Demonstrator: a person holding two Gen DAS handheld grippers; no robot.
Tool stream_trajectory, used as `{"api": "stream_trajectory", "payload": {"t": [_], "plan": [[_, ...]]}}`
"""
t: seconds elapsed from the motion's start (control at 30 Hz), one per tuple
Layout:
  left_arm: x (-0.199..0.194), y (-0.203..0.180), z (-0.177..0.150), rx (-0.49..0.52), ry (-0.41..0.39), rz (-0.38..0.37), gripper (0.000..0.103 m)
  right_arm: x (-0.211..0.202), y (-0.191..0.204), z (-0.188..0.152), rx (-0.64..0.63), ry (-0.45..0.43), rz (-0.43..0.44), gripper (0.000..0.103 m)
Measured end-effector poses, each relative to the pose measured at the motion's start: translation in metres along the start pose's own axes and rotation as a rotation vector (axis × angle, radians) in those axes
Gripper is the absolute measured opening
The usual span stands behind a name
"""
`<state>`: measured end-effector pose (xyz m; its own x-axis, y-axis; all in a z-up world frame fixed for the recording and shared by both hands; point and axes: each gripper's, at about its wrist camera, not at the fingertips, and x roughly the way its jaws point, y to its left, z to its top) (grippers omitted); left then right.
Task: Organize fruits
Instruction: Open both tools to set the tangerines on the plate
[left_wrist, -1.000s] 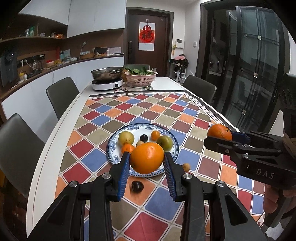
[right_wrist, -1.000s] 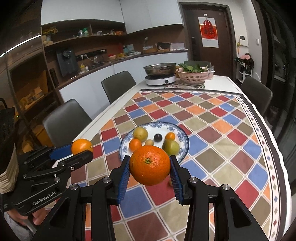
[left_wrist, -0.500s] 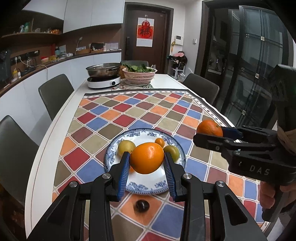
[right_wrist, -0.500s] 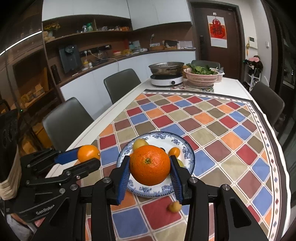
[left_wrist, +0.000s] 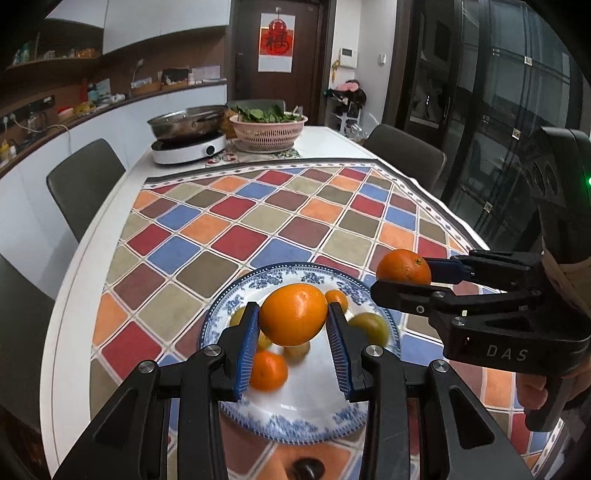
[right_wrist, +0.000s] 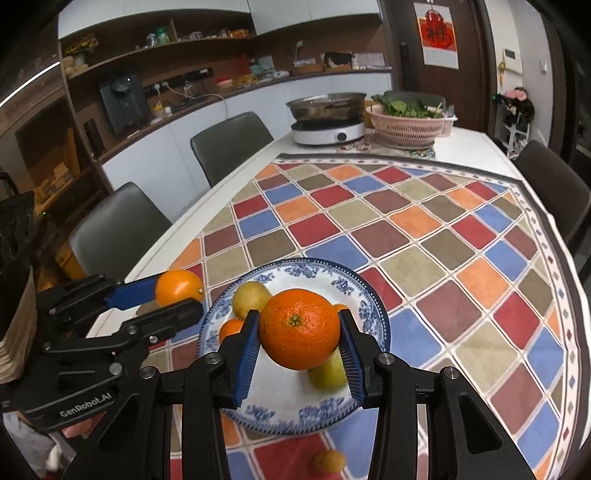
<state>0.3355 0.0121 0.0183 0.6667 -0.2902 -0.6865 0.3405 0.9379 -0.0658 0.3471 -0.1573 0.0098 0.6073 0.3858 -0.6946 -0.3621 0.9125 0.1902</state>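
My left gripper (left_wrist: 291, 326) is shut on a smooth orange (left_wrist: 293, 314) held above the blue-and-white plate (left_wrist: 317, 417). My right gripper (right_wrist: 299, 338) is shut on a darker orange (right_wrist: 298, 334), also above the plate (right_wrist: 365, 302). The right gripper and its orange (left_wrist: 403, 266) show at the right of the left wrist view. The left gripper and its orange (right_wrist: 179, 288) show at the left of the right wrist view. On the plate lie a small tangerine (left_wrist: 267, 371), a green fruit (left_wrist: 371, 326) and yellow fruits (right_wrist: 252, 297).
A dark plum (left_wrist: 306, 469) and a small yellow-orange fruit (right_wrist: 328, 461) lie on the chequered cloth before the plate. At the table's far end stand a hotpot cooker (left_wrist: 188, 144) and a pink basket of greens (left_wrist: 269, 131). Chairs (right_wrist: 116, 236) line both sides.
Both grippers have moved forward and lower over the plate, still holding their oranges. The plate now appears closer and partly under the fingers.
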Motion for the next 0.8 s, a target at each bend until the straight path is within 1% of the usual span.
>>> {"api": "stream_trajectory", "payload": {"t": [0.13, 0.3, 0.43, 0.53, 0.8], "plan": [[0.026, 0.009, 0.008, 0.001, 0.039, -0.019, 0.036, 0.024, -0.007, 0.013, -0.035, 0.042, 0.018, 0.042], [0.056, 0.02, 0.013, -0.001, 0.093, -0.024, 0.036, 0.052, -0.014, 0.021, -0.073, 0.091, 0.02, 0.042], [0.076, 0.028, 0.017, -0.019, 0.126, -0.023, 0.036, 0.077, -0.022, 0.025, -0.074, 0.145, 0.032, 0.042], [0.09, 0.034, 0.019, -0.043, 0.168, -0.035, 0.036, 0.094, -0.028, 0.025, -0.054, 0.184, 0.037, 0.042], [0.114, 0.046, 0.019, -0.084, 0.233, -0.046, 0.036, 0.114, -0.027, 0.026, -0.067, 0.221, 0.024, 0.042]]}}
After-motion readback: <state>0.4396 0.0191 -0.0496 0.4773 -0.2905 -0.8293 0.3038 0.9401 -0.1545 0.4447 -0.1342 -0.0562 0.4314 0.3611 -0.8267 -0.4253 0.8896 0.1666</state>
